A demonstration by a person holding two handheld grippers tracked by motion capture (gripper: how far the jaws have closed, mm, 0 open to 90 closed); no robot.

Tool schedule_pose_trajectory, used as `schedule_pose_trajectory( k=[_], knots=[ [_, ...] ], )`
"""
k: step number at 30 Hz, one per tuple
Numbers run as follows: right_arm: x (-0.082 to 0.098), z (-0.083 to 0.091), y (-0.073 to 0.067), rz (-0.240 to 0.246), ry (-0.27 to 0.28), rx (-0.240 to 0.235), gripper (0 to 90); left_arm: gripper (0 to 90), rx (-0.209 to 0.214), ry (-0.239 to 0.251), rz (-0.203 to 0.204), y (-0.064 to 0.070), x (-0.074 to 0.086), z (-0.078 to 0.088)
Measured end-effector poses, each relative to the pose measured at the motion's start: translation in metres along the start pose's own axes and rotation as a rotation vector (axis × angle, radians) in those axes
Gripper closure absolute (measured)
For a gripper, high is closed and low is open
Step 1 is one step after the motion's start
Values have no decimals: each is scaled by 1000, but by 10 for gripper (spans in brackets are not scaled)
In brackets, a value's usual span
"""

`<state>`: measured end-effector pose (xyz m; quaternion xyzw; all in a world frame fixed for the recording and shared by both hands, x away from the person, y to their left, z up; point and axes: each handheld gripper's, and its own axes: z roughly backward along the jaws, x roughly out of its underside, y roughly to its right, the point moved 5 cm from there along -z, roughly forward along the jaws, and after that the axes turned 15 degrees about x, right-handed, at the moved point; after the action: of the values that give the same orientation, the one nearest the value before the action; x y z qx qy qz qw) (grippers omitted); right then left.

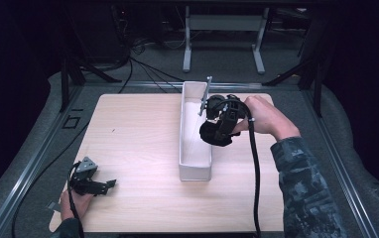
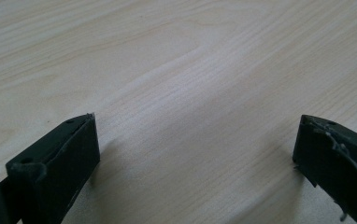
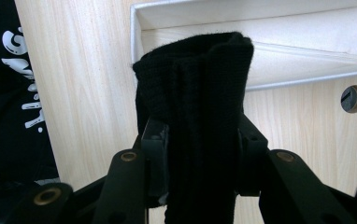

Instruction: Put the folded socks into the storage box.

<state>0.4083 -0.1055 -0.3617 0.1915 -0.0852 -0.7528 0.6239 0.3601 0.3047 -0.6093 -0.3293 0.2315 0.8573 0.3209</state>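
While your right hand (image 1: 264,116) reaches in from the right side of the table (image 1: 138,144), its wrist bent inward, your right gripper (image 1: 216,130) hangs at the right wall of the long white box (image 1: 195,166), just over its rim. Its jaws are clamped on a folded black knitted cloth (image 3: 195,107), which stands up between the pads in the right gripper view. Your left hand (image 1: 73,202) rests at the near left corner of the table, well apart from the box, and your left gripper (image 2: 193,154) lies low over bare wood with its jaws spread wide and nothing between them.
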Motion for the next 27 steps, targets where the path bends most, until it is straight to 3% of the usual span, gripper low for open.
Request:
schedule_pose_trajectory(
  k=[15,27],
  knots=[
    [-33,-16,-13,35,12,-37,636,4,1,0,0,0,0,0],
    [-41,-39,-25,48,-3,-61,631,4,1,0,1,0,0,0]
  ],
)
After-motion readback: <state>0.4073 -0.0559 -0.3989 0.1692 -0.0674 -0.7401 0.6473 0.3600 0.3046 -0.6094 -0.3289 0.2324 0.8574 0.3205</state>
